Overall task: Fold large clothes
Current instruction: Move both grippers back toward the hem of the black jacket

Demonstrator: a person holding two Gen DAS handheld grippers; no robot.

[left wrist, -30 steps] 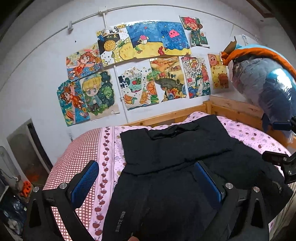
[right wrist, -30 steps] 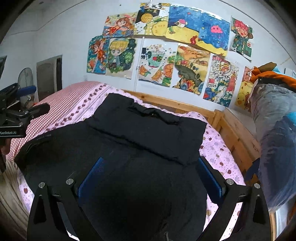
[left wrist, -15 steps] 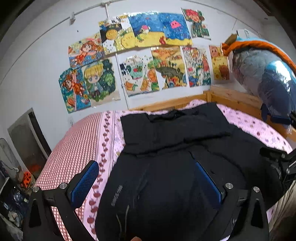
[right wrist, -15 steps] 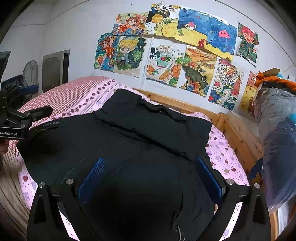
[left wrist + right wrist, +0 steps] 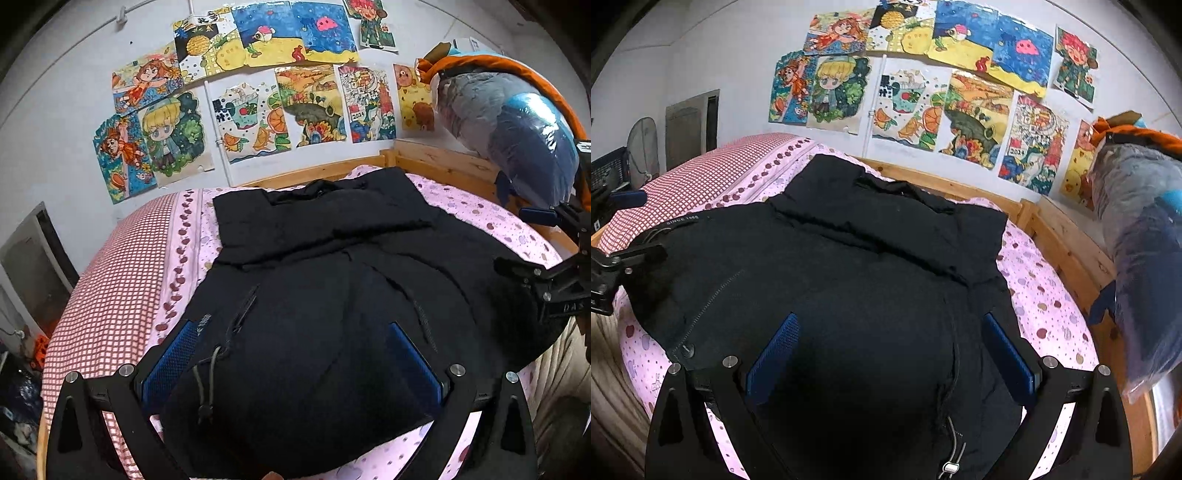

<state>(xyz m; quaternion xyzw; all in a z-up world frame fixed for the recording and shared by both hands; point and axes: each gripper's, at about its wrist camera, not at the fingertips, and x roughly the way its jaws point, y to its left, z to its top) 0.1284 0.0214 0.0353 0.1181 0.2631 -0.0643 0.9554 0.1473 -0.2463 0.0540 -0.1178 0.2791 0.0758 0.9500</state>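
Black jacket (image 5: pixel 332 280) lies spread across the pink-sheeted bed (image 5: pixel 122 280), beneath a drawing-covered wall (image 5: pixel 55 122); left gripper (image 5: pixel 291 354) and right gripper (image 5: pixel 890 350) fingers both spread wide.

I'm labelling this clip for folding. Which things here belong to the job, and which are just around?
Part of the job:
- black jacket
- bed it lies on
- left gripper, open over the jacket
- right gripper, open over the jacket

Just around:
- drawings on the wall
- bagged bedding
- fan
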